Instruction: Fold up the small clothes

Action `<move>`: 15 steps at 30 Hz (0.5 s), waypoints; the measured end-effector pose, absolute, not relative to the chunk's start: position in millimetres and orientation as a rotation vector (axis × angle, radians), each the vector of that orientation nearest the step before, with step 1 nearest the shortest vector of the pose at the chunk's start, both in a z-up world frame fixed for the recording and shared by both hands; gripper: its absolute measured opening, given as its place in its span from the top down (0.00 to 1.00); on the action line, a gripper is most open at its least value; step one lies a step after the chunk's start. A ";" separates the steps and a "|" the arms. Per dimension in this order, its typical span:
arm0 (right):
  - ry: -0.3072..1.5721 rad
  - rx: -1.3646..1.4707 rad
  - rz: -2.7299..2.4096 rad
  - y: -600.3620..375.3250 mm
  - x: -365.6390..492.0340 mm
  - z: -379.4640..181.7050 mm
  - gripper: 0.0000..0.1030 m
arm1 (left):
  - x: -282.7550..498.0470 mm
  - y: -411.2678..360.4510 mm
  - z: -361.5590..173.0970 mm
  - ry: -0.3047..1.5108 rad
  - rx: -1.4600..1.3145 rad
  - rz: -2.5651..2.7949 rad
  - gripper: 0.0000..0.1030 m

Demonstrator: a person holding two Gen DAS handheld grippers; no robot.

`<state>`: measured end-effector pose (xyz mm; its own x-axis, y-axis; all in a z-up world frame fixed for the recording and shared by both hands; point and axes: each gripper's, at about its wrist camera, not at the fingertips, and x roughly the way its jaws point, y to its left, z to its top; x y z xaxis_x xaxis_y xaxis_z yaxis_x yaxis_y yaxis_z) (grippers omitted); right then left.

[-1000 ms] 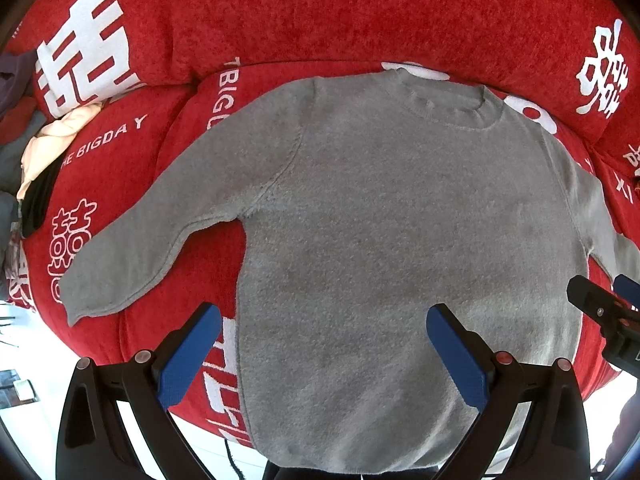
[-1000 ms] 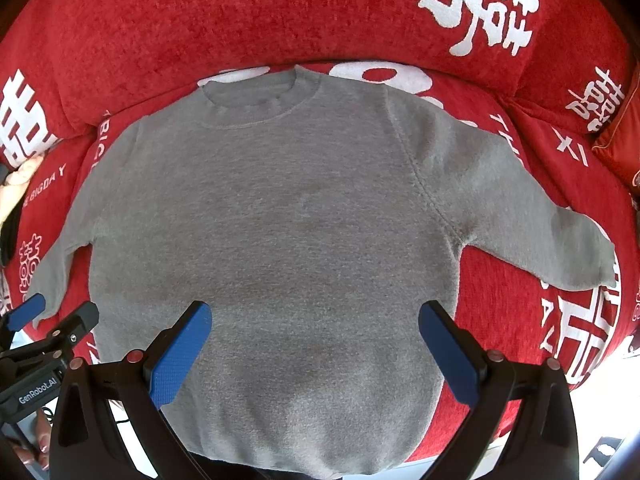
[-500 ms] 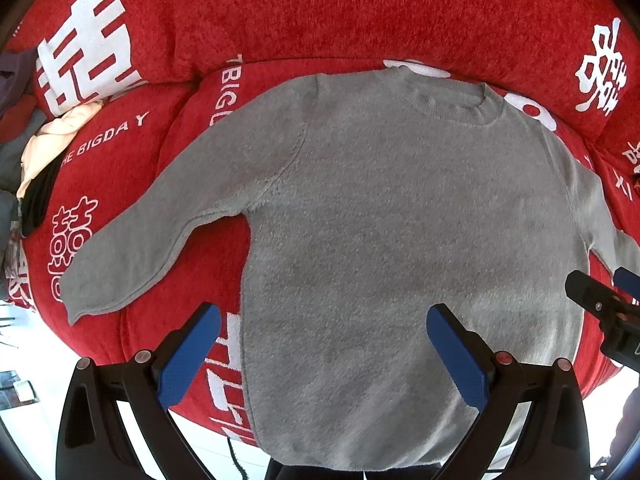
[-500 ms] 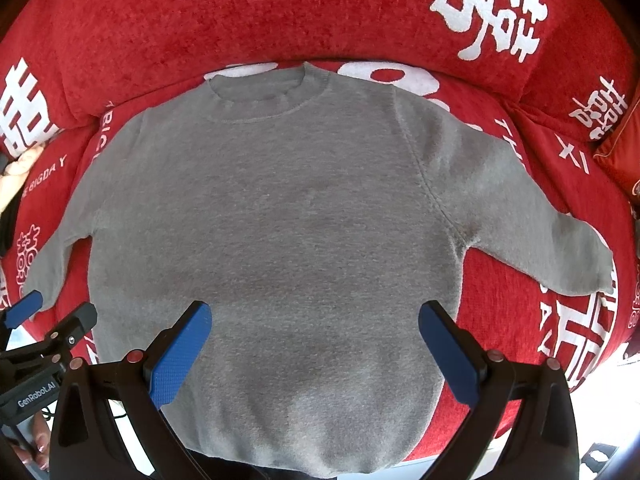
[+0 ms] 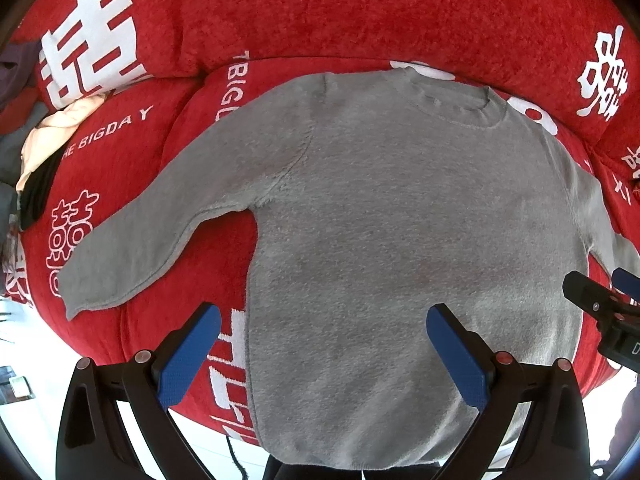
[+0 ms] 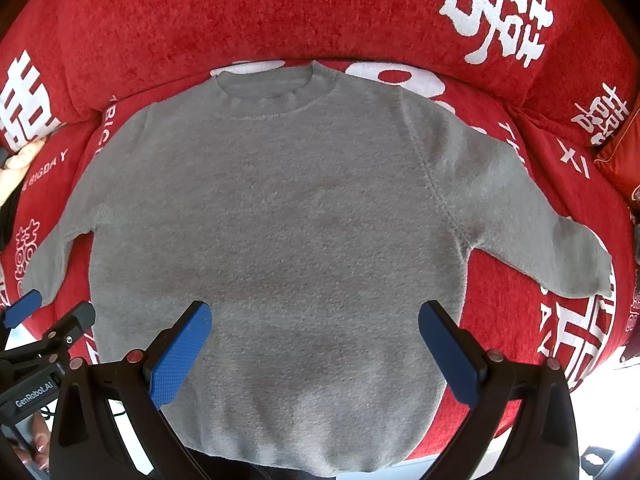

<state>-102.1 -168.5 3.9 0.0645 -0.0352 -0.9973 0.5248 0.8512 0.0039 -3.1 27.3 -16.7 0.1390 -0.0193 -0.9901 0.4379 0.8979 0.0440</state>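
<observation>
- A red sofa (image 5: 360,12) with white printed characters and lettering fills the view ahead of both claws, its back cushion rising beyond them and its seat below.
- A grey sweater (image 5: 400,220) lies spread flat, front up, on the seat directly ahead of both claws, with the collar at the far end and the hem nearest the fingers, draping over the seat's front edge.
- Its left sleeve (image 5: 160,236) stretches out ahead and to the left of the left claw, with the cuff near the seat edge; its right sleeve (image 6: 532,216) angles out ahead and to the right of the right claw.
- A heap of other clothes (image 5: 44,148), cream, black and grey, sits far to the left of the left claw at the sofa's end.
- The left claw (image 5: 322,354) hangs above the hem with its blue pads wide apart, gripping nothing.
- The right claw (image 6: 314,350) hangs likewise over the lower body of the sweater, spread wide and empty.
</observation>
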 end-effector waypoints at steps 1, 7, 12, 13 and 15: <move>1.456 0.414 -0.442 -168.3 -101.8 3.9 0.00 | -2.7 28.0 -16.9 1.402 0.360 -0.340 0.00; 1.458 0.418 -0.447 -167.4 -101.2 3.9 0.00 | -1.3 32.1 -17.8 1.408 0.344 -0.343 0.00; 1.448 0.440 -0.457 -168.0 -103.2 4.7 0.00 | 1.0 35.9 -19.3 1.419 0.306 -0.356 0.00; 1.447 0.442 -0.460 -167.9 -103.5 4.5 0.00 | 1.8 37.6 -19.4 1.421 0.292 -0.358 0.00; 1.449 0.443 -0.454 -166.2 -102.5 3.3 0.00 | 4.1 42.1 -19.7 1.426 0.257 -0.367 0.00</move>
<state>-102.5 -166.2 3.3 0.0682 -0.0276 -0.9973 0.5464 0.8374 0.0141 4.1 42.1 -19.7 0.1038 -0.0928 -0.9903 0.3964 0.9170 -0.0444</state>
